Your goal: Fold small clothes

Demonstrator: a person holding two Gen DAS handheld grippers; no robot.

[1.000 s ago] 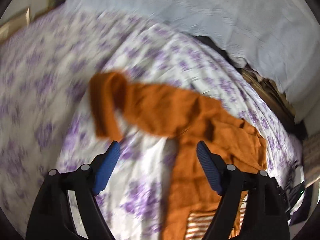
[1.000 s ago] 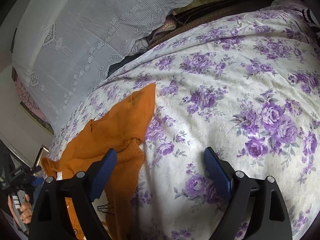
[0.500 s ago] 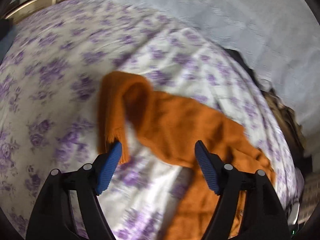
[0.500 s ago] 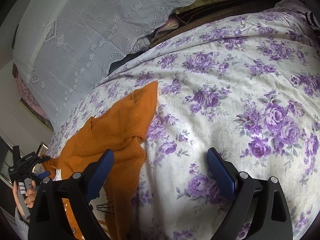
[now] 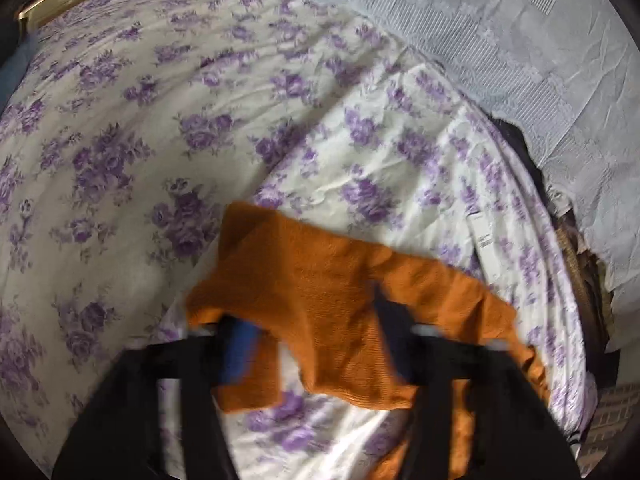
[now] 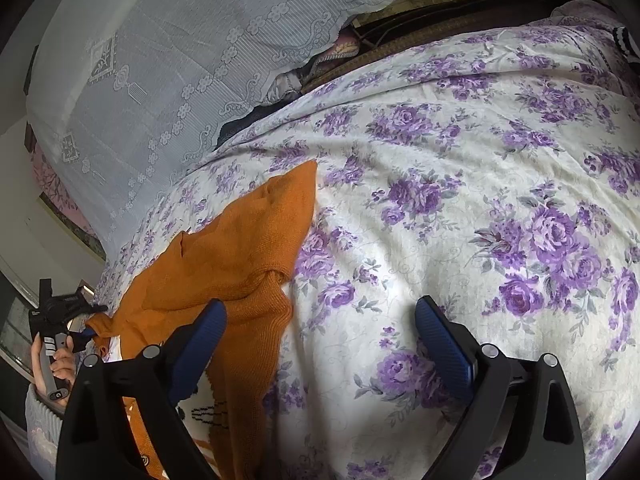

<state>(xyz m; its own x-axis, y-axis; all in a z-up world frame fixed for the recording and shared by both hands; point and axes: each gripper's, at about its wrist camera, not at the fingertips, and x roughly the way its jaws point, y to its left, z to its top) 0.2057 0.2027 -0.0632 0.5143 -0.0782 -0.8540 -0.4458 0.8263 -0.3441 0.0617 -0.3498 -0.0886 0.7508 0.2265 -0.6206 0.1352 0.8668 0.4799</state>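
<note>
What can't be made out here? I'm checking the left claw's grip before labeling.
- Left wrist view: the left claw is motion-blurred and the orange sweater drapes over it, so its grip is unclear.
- Right wrist view: the sweater's lower front design is covered by the right claw and cut by the bottom edge.

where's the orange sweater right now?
The orange sweater lies on the floral bedsheet, left of the right gripper in its view; in the left wrist view it drapes over the left gripper.
</note>
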